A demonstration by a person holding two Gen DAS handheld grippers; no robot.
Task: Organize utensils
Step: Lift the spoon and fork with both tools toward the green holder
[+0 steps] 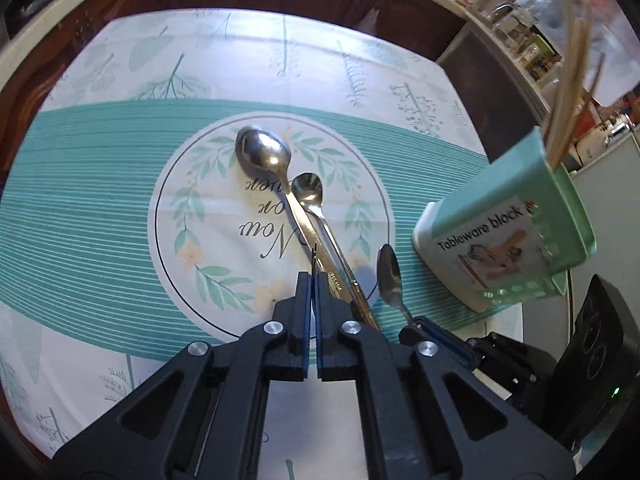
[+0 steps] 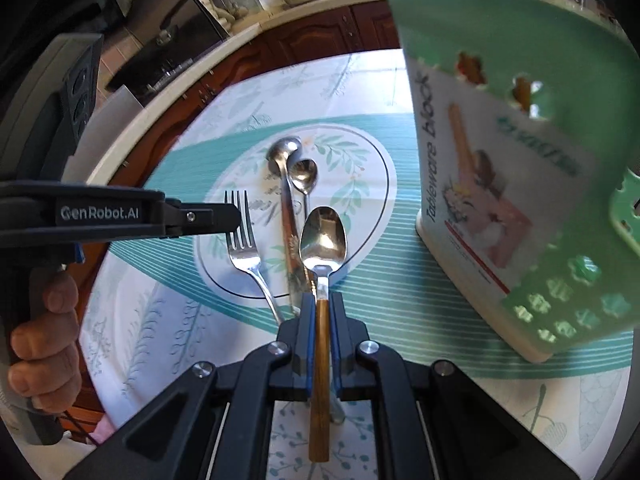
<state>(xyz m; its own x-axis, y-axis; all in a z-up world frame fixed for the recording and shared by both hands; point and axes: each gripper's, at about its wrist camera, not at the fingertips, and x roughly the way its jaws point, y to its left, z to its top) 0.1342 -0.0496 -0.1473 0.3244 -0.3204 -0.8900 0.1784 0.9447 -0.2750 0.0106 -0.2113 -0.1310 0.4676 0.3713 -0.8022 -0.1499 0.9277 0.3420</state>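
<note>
A wooden-handled steel spoon (image 2: 322, 240) is clamped in the right gripper (image 2: 322, 304), lifted over the tablecloth beside the green tableware holder (image 2: 500, 92). A silver fork (image 2: 242, 240) is pinched edgewise in the closed left gripper (image 1: 313, 280). The spoon should be tipped handle-down over the holder's mouth before being released

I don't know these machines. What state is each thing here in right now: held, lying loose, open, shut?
Left tool: shut on the fork.
Fork: gripped near its tines, tines pointing away.
Right tool: shut on the wooden-handled spoon.
Wooden-handled spoon: held by its handle, bowl forward.
Large spoon: lying loose on the tablecloth.
Small spoon: lying loose, against the large one.
Green holder: standing, wooden sticks inside.
</note>
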